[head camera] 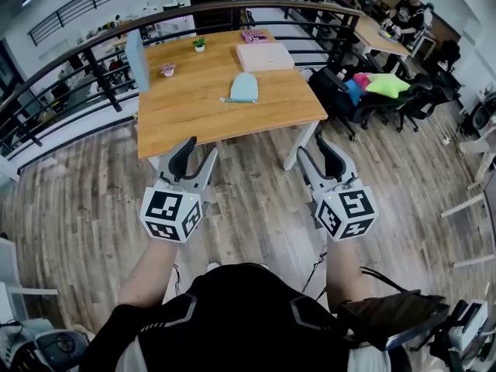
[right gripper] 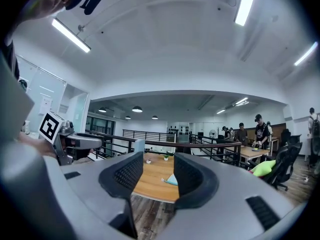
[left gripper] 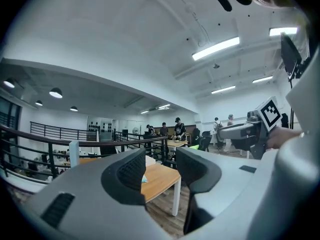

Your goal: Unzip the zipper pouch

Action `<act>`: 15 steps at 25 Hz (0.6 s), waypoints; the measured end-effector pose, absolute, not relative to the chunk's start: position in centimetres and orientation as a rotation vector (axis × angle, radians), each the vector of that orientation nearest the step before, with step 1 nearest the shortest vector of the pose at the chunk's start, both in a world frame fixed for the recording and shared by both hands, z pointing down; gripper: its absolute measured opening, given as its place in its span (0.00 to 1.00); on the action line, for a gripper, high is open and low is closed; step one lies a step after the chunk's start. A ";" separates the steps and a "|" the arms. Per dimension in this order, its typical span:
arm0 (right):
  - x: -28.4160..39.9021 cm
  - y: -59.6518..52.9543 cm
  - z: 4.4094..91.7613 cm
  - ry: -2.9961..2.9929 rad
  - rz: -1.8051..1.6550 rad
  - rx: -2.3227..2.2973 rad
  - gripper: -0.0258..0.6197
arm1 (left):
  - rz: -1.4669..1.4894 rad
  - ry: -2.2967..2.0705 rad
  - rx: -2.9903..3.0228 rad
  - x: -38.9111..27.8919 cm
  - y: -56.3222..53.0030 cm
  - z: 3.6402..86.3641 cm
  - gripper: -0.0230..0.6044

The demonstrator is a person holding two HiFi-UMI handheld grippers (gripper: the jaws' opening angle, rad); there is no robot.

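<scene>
Fingers (left gripper: pixel 131 170) of our left gripper (head camera: pixel 195 155) and right gripper (head camera: pixel 319 157) stand apart with nothing between them, both short of the near edge of the table (head camera: pixel 186 118). We have not started. The pouch (head camera: pixel 243 87) lies untouched near the table's middle, its zipper probably closed, though it is too small to tell. Plank floor (head camera: pixel 85 200) surrounds us, and a railing (head camera: pixel 232 6) curves behind the table.

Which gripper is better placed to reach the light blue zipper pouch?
Right, probably: the right gripper frames the light blue zipper pouch between open jaws; the left gripper aims slightly off it.
</scene>
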State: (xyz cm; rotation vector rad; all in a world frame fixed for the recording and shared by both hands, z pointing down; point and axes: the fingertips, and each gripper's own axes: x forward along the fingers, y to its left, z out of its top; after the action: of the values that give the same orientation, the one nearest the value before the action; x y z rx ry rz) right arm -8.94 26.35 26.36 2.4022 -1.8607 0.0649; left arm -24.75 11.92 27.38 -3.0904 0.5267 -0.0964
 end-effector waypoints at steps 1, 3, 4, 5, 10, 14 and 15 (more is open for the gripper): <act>-8.8 26.4 26.3 -1.858 0.060 2.405 0.35 | -0.093 0.525 -3.093 -24.7 11.9 27.3 0.35; -8.6 26.6 26.2 -1.862 0.055 2.406 0.37 | -0.095 0.535 -3.076 -24.7 11.9 27.3 0.36; -8.5 26.6 26.2 -1.866 0.055 2.405 0.39 | -0.099 0.543 -3.064 -24.7 11.9 27.3 0.38; -8.3 26.6 26.2 -1.870 0.055 2.405 0.40 | -0.103 0.551 -3.055 -24.6 11.8 27.4 0.39; -7.6 26.7 26.7 -1.879 0.069 2.396 0.42 | -0.104 0.553 -3.043 -24.0 12.2 27.6 0.44; -6.8 27.1 26.8 -1.891 0.071 2.390 0.44 | -0.097 0.549 -3.032 -23.1 12.6 27.5 0.46; -6.5 27.2 26.8 -1.891 0.070 2.391 0.44 | -0.103 0.549 -3.031 -22.8 12.7 27.6 0.46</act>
State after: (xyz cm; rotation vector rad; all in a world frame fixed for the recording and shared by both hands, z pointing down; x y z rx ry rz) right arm -6.47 27.20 26.79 2.3911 -1.8915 0.0696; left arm -22.76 12.67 27.59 -3.0309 0.5491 -0.1027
